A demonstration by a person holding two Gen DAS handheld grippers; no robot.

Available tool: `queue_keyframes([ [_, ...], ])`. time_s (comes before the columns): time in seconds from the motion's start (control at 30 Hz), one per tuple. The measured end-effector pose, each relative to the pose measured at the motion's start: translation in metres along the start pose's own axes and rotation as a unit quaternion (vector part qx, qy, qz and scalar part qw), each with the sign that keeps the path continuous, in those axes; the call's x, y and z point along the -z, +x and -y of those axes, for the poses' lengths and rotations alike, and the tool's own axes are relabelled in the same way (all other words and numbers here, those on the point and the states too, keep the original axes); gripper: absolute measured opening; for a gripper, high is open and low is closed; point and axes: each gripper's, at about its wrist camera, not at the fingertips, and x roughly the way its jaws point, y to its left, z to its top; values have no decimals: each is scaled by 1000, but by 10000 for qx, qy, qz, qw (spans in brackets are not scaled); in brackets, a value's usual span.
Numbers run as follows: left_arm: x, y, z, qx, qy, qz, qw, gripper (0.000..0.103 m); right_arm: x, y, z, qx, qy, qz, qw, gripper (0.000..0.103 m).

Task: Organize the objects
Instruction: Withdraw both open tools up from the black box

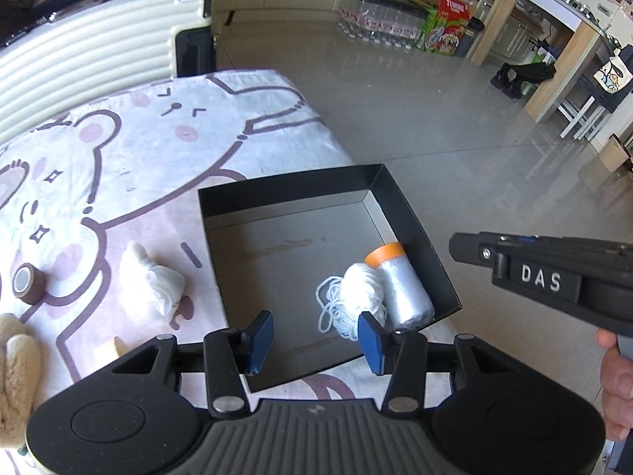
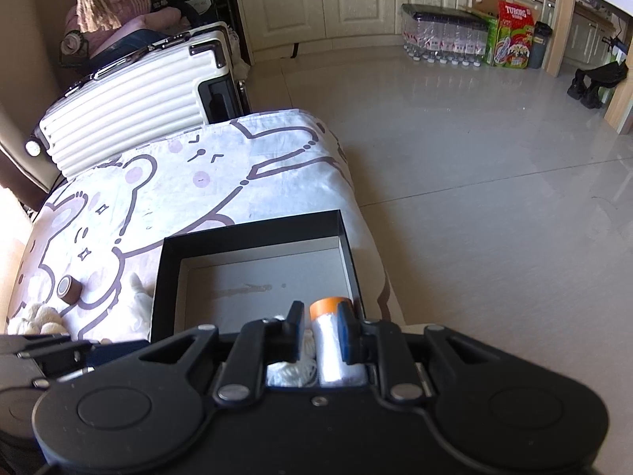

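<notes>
a: left gripper (image 1: 312, 340)? state?

b: released. blue pads (image 1: 264, 328) stand apart, nothing between them. it hangs over the near edge of the black box (image 1: 411, 213), pointing down into it.

a: what's in the box?

b: a white yarn bundle (image 1: 362, 293) and a plastic film roll with an orange end (image 1: 399, 281), side by side and touching, in the box's near right corner. yarn sits just ahead of the left gripper's right finger, roll to the right of that. loose strand trails out to the left of the yarn.

a: right gripper (image 2: 320, 330)?

b: jaws only a little apart, empty. the roll (image 2: 336, 340) and yarn (image 2: 292, 372) show through the gap below them, down in the box (image 2: 253, 237), pads not on either. so not grasping.

a: stuff still outside the box?

b: left of the left gripper, on the cartoon-bear cloth (image 1: 158, 138): a crumpled white cloth piece (image 1: 152, 281) just beside the box's left wall, a brown tape roll (image 1: 28, 283) further left, a beige plush toy (image 1: 16, 368) at the far left near edge. all apart from the tool.

a: anything else?

b: a hand (image 1: 617, 388) at the right edge in the left wrist view, holding the other gripper's handle. white suitcase (image 1: 99, 39) beyond the table's far end.
</notes>
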Motion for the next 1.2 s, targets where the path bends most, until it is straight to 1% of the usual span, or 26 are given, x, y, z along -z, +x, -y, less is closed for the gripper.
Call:
queue_keyframes([
  [0.13,4,-16,1,-52,-23,121,9999,48,6,-13,-1,28,-75,68,9999,19],
  [0.43,11,-40,1,-253,-38,322,9992,48,18,-33,-3,258,-286,218,9990,29],
  [0.63,12,-52,-1,-391,-87,468,9981,50,25,-42,-2,396,-358,315,9981,37],
  [0.7,12,-55,-2,-421,-101,505,9978,50,27,-45,-1,416,-421,385,9975,43],
  [0.77,13,-58,-3,-454,-112,545,9974,53,28,-47,-1,444,-444,414,9972,45],
  [0.87,13,-62,-3,-497,-104,595,9969,57,30,-50,0,497,-451,468,9966,51],
  [1.0,15,-65,-4,-598,-89,660,9960,65,33,-53,0,552,-482,527,9959,62],
  [1.03,15,-65,-5,-617,-97,673,9958,67,33,-54,0,566,-497,536,9957,64],
  [1.1,15,-66,-6,-643,-125,700,9954,73,34,-55,0,585,-524,546,9954,71],
  [1.13,15,-67,-7,-631,-111,736,9952,76,34,-55,0,592,-538,544,9953,73],
  [1.2,15,-69,-9,-655,-123,778,9947,79,34,-56,-1,612,-559,547,9951,79],
])
